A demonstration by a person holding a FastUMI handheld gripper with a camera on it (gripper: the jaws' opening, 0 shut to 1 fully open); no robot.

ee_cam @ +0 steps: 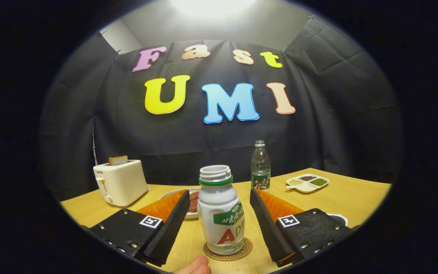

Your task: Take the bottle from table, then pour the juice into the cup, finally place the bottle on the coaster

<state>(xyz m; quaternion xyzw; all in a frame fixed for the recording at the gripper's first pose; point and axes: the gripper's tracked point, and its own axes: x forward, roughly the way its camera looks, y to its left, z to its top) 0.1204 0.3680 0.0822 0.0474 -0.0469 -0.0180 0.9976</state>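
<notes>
A small white bottle (221, 213) with a green neck ring and no cap stands upright on a round brown coaster (227, 251) on the wooden table. My gripper (221, 203) is open, with one finger on each side of the bottle and a gap between each finger and the bottle's wall. A fingertip of a person's hand (194, 266) shows just in front of the coaster.
A white toaster (120, 182) with a slice of bread stands at the back left. A white plate (192, 201) with something dark lies behind the left finger. A clear plastic bottle (260, 167) stands behind. A divided dish (307, 182) of beans sits at the back right.
</notes>
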